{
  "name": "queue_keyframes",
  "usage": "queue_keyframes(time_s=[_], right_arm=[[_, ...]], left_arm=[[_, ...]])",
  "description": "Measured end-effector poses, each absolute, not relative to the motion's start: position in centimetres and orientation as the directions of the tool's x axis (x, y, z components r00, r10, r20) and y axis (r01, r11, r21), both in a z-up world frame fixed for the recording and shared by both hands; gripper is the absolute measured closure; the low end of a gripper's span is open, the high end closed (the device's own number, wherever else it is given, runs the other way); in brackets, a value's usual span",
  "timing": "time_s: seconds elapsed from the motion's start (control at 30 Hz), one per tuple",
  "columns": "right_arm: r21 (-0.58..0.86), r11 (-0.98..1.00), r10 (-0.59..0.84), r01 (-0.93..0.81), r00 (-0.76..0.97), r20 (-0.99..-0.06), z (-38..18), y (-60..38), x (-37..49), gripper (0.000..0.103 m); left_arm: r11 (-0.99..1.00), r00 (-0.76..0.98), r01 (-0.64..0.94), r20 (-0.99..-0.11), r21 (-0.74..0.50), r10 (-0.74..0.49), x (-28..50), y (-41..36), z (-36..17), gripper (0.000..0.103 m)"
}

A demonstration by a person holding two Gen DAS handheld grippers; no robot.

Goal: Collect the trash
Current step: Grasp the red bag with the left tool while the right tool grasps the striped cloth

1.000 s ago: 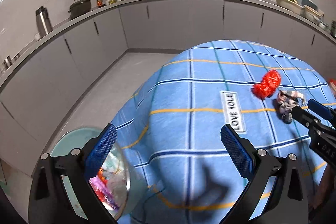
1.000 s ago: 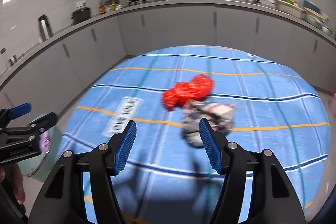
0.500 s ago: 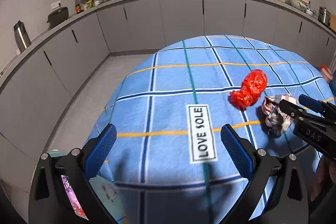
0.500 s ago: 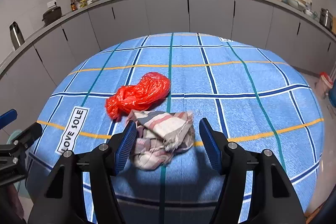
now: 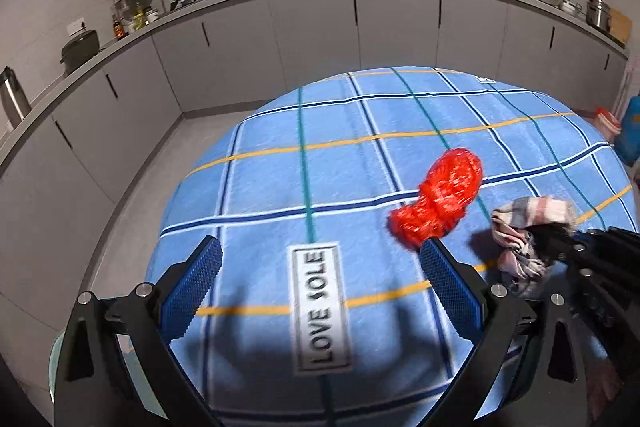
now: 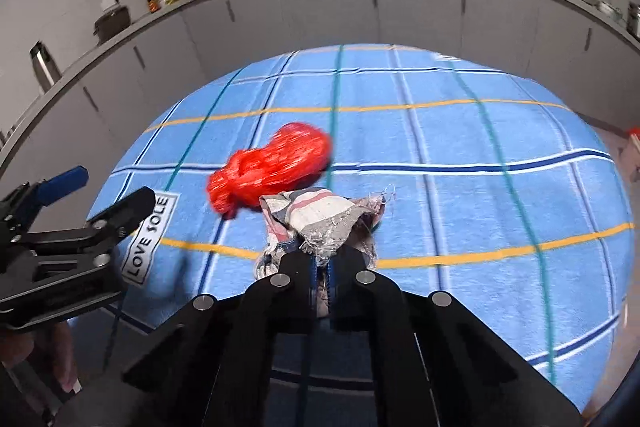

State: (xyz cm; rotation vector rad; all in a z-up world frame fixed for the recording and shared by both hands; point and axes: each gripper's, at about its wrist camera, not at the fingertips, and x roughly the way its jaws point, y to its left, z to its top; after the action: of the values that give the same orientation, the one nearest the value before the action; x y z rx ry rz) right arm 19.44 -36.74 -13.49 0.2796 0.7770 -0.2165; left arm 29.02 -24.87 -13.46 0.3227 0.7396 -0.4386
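A crumpled striped cloth (image 6: pixel 320 215) lies near the front of the blue checked tablecloth (image 5: pixel 360 167). My right gripper (image 6: pixel 320 263) is closing tight on the cloth's near edge, and its pads press the fabric. A red plastic bag (image 6: pixel 272 167) sits just behind and left of the cloth, touching it. In the left wrist view the bag (image 5: pixel 440 199) lies past the right fingertip of my left gripper (image 5: pixel 320 247), which is open and holds nothing, over the LOVE SOLE label (image 5: pixel 320 307). The cloth (image 5: pixel 524 223) and right gripper (image 5: pixel 560 239) are at the right.
A pale green bin (image 5: pixel 56 359) shows at the lower left, below the table edge. Grey kitchen cabinets (image 5: pixel 320 39) curve around behind the table. A red-lidded container (image 5: pixel 608 119) and a blue object stand on the floor at the right. A hand (image 6: pixel 24 355) holds the left gripper.
My right gripper, open around the striped cloth half a second ago, has shut on it. My left gripper moved right from over the bin to over the label.
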Motion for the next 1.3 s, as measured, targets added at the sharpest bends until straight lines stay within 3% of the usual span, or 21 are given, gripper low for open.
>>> queue_keyframes(time_s=[0.17, 0.4, 0.47, 0.67, 0.7, 0.77, 0.8, 0.83, 1.3], right_arm=[[0.132, 0.91, -0.199, 0.393, 0.695, -0.691, -13.0, -39.5, 18.2, 0.099], [0.155, 0.896, -0.198, 0.416, 0.687, -0.699, -14.1, -41.9, 17.8, 0.099], [0.161, 0.895, -0.194, 0.416, 0.689, -0.699, -14.1, -42.1, 17.5, 0.099], [0.171, 0.903, -0.175, 0.395, 0.699, -0.694, -14.1, -42.0, 17.4, 0.099], [0.17, 0.904, -0.173, 0.392, 0.699, -0.694, -14.1, -41.9, 17.3, 0.099], [0.167, 0.906, -0.171, 0.388, 0.699, -0.694, -14.1, -41.7, 17.3, 0.099], [0.167, 0.907, -0.171, 0.387, 0.7, -0.693, -14.0, -41.6, 17.3, 0.099], [0.166, 0.907, -0.172, 0.387, 0.701, -0.692, -14.0, -41.6, 17.2, 0.099], [0.177, 0.921, -0.151, 0.348, 0.736, -0.66, -12.4, -39.4, 16.4, 0.099]], left_arm=[[0.838, 0.632, 0.529, -0.72, 0.131, -0.287, 29.5, -28.1, -14.2, 0.005], [0.805, 0.593, 0.578, -0.746, 0.133, -0.302, 30.8, -31.7, -15.7, 0.009], [0.792, 0.571, 0.598, -0.76, 0.126, -0.31, 31.0, -32.4, -16.2, 0.019], [0.773, 0.524, 0.628, -0.783, 0.091, -0.334, 31.1, -33.3, -17.2, 0.034], [0.767, 0.511, 0.636, -0.789, 0.079, -0.342, 31.1, -33.4, -17.4, 0.047], [0.762, 0.484, 0.645, -0.803, 0.059, -0.348, 31.2, -33.4, -17.8, 0.055], [0.754, 0.478, 0.654, -0.805, 0.06, -0.351, 31.1, -33.5, -18.0, 0.067], [0.751, 0.474, 0.658, -0.808, 0.06, -0.35, 31.0, -33.6, -18.1, 0.07], [0.761, 0.515, 0.644, -0.779, 0.077, -0.357, 28.5, -30.9, -16.0, 0.074]])
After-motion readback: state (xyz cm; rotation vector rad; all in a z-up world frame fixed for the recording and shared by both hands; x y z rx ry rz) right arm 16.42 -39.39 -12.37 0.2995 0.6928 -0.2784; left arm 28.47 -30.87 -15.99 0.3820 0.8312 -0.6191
